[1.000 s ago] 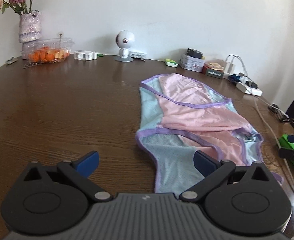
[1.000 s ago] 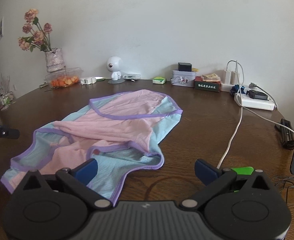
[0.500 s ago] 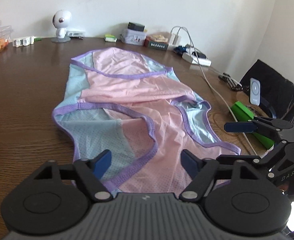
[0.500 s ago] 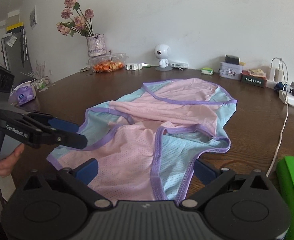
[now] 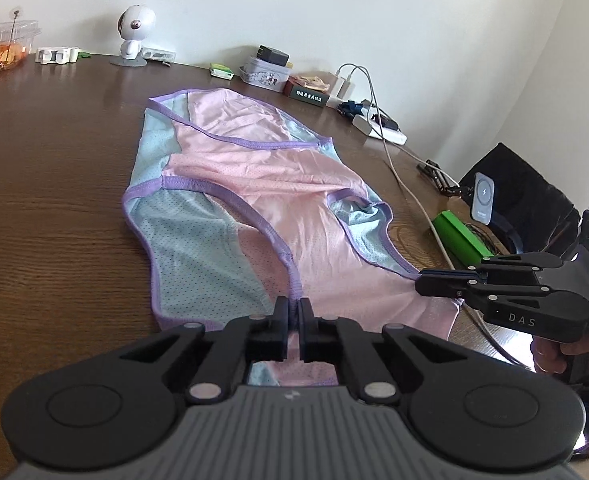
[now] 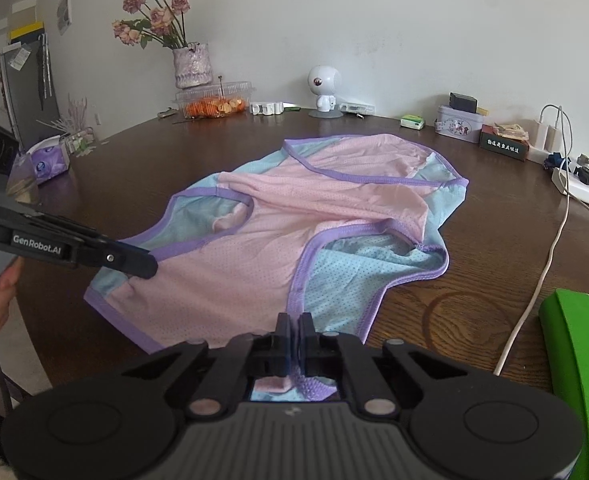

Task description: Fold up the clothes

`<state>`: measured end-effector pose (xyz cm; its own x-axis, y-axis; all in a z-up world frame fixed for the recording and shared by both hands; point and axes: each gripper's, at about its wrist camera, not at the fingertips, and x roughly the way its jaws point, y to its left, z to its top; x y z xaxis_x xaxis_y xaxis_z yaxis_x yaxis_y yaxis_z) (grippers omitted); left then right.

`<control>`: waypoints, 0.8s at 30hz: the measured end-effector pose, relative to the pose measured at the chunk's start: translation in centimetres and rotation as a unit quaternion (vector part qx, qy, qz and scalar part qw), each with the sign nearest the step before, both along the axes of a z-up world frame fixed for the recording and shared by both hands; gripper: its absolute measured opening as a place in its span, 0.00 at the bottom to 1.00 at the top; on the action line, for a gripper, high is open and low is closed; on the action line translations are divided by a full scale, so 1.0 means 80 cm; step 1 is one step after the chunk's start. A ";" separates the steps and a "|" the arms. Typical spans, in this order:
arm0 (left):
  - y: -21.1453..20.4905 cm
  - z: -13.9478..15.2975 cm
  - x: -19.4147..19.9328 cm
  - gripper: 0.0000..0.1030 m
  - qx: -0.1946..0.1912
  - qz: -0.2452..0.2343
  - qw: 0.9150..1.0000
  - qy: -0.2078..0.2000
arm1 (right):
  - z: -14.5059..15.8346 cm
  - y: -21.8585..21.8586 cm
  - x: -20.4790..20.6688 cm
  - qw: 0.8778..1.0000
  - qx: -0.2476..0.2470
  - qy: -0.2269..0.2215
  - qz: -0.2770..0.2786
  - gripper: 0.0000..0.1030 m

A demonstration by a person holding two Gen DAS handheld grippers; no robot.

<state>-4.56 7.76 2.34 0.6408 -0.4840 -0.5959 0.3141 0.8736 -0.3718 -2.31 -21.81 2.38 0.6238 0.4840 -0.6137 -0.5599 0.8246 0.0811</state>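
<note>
- On the left wrist view, the left gripper is pinching the near hem of the garment, fingers closed on the purple trim where blue meets pink. The garment is lying flat on the table, running away toward the wall.
- Off to the right in that view, the right gripper is biting the other near corner — both grips look shallow, so lifting slowly is probably the safer way to keep the mesh from slipping out.
- On the right wrist view, the right gripper is clamping trim too, jaws shut on fabric; the left gripper is coming in from the left at the hem.
- Judging from this, raising both corners level and carrying them toward the far edge is likely the fold — keeping even tension so the pink panel is not bunching.
- Beside the right gripper, the cable and green box are lying close; steering clear seems wise.
</note>
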 end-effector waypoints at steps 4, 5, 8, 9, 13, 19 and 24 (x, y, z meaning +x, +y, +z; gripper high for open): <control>-0.002 0.010 -0.015 0.04 -0.001 -0.001 1.000 -0.003 | 0.012 -0.003 -0.016 1.000 -0.001 -0.007 0.013 0.02; -0.004 0.010 -0.018 0.04 0.000 -0.002 1.000 -0.004 | 0.014 -0.003 -0.021 1.000 -0.003 -0.008 0.015 0.02; -0.006 0.012 -0.028 0.04 0.003 -0.006 1.000 -0.004 | 0.016 -0.003 -0.034 1.000 -0.008 -0.009 0.019 0.02; -0.007 0.013 -0.031 0.04 0.003 -0.007 1.000 -0.004 | 0.017 -0.005 -0.038 1.000 -0.007 -0.010 0.020 0.02; -0.005 0.009 -0.040 0.04 0.001 -0.008 1.000 0.000 | 0.020 -0.008 -0.052 1.000 -0.007 -0.012 0.022 0.02; 0.008 0.025 -0.065 1.00 0.017 0.065 0.994 -0.085 | 0.024 -0.015 -0.068 0.998 -0.014 -0.068 -0.006 0.94; 0.021 0.044 -0.066 1.00 0.043 0.084 0.989 -0.112 | 0.027 -0.024 -0.062 0.996 0.006 -0.086 -0.017 1.00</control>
<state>-9.88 9.43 5.84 0.8289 -0.3123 -0.4642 0.2272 0.9461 -0.2308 -7.30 -23.71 4.55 0.7356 0.4672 -0.4904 -0.5377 0.8431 -0.0034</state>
